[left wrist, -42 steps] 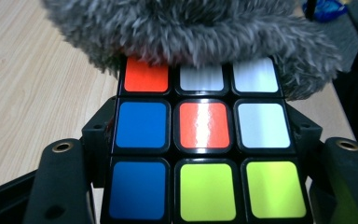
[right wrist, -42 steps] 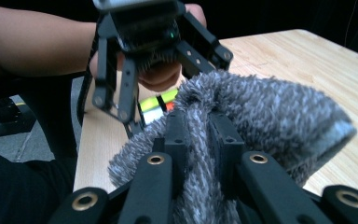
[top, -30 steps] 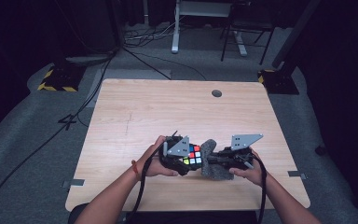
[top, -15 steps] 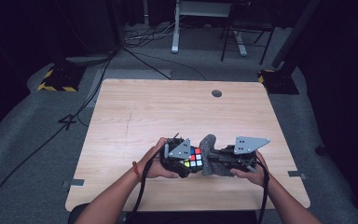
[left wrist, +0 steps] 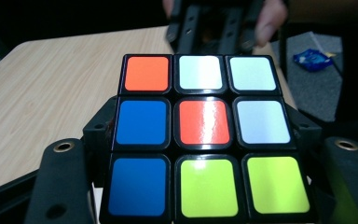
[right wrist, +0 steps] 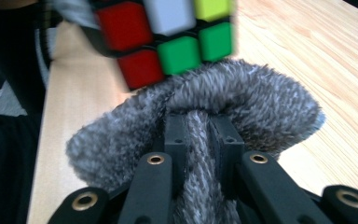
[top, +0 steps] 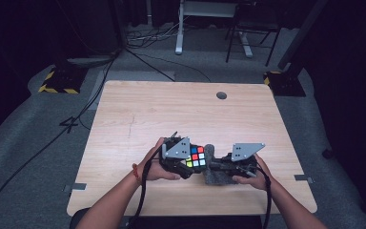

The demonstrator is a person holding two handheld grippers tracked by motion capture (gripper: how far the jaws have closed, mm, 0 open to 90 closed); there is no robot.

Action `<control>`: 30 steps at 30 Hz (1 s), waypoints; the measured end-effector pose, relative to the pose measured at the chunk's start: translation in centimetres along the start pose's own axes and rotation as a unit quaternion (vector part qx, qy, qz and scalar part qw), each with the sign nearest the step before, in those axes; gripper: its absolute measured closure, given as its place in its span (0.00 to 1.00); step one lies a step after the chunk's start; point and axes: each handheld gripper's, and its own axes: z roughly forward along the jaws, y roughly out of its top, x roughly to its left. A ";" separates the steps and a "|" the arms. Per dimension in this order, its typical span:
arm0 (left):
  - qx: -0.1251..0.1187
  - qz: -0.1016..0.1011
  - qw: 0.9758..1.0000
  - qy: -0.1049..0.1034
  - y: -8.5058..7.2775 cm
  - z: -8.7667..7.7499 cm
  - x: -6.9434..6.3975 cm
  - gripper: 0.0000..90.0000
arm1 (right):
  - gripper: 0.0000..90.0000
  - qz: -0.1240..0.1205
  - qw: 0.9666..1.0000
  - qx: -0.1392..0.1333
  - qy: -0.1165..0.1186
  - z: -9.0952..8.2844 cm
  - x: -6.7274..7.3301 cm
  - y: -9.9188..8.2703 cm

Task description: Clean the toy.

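Since the earlier frame the right gripper [top: 219, 168] shifted slightly toward 9 o'clock. The table [top: 138, 114] carries all near its 6 o'clock edge. The left gripper [top: 187, 164] clamps the rigid, slippery cube [top: 196, 156]; the right pinches the soft grey cloth [right wrist: 242, 100]. The right gripper view reveals green stickers, hidden from above.

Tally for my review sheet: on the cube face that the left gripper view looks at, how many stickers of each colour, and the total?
Rubik's cube, face toward the camera in the left gripper view:
White: 3
Blue: 2
Orange: 2
Yellow-green: 2
Total: 9
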 end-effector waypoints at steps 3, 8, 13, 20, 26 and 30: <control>0.012 -0.001 1.000 0.004 -0.3 0.2 0.2 0.37 | 0.89 -0.003 1.000 -0.018 -0.003 -0.6 0.3 0.5; 0.033 -0.001 0.999 -0.004 -0.7 1.4 -0.1 0.37 | 0.89 -0.001 0.999 -0.051 -0.002 -1.7 0.4 1.1; 0.045 0.002 0.999 -0.016 -0.9 2.3 -0.4 0.37 | 0.89 -0.002 0.998 -0.062 -0.018 -1.7 0.5 1.3; 0.056 0.014 0.998 -0.038 -0.9 3.1 -1.0 0.37 | 0.89 0.008 0.996 -0.077 -0.036 -2.1 0.0 1.4; 0.023 0.014 0.999 -0.031 -0.1 1.9 -1.0 0.37 | 0.89 0.028 0.998 -0.051 -0.031 -1.6 -0.8 0.7; 0.006 -0.001 1.000 -0.013 -0.2 0.8 -0.2 0.37 | 0.89 0.029 0.999 -0.035 -0.007 -1.2 -0.8 0.5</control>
